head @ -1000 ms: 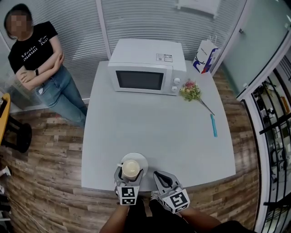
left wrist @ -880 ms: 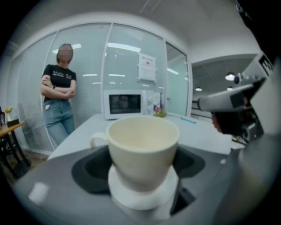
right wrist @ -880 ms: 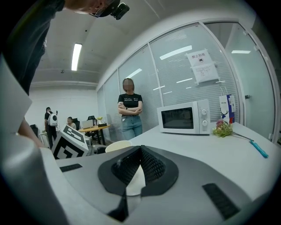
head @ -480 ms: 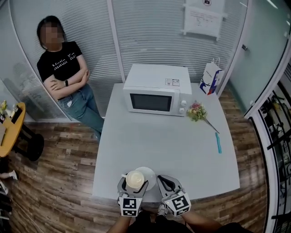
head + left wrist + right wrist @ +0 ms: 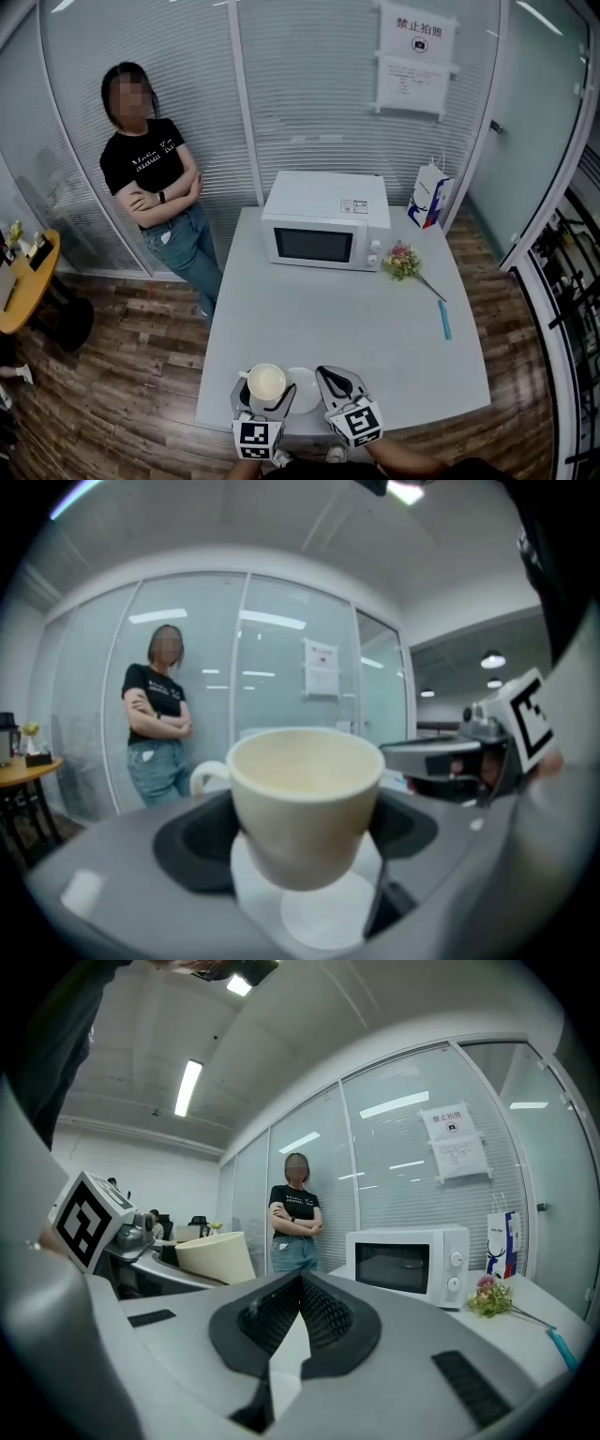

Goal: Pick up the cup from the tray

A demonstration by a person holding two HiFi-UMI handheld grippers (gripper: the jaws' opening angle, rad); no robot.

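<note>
— Right, bottom of the head view first: what has the left gripper got?

— The cup, no question. In the left gripper view the jaws stand narrow, one dark pad pressed to each side of it. It's upright, mouth up, with the handle sticking out toward frame left.

— And the tray?

— Small, white and round, close to the near edge of the table. From above, the cup overlaps its left rim. In the left gripper view, white shows under the cup through the gap. Whether the cup's foot touches anything, I can't tell.

— And the right gripper?

— Just beside the left one, on its right in frame, tips by the tray's right rim. Its own view shows the jaws together at the tips, with nothing between them. The cup peeks in at that view's left.

— Further up the table?

— The microwave sits at the far edge, door shut, facing this way. To its right, flowers lie on the table, and lower right of those is a blue stick. A white bag stands at the far right corner.

— Behind that?

— A glass wall with blinds, and a sign at upper right. At upper left a person leans on the glass, arms folded, in a black shirt and jeans. At the left edge, a round yellow side table.
</note>
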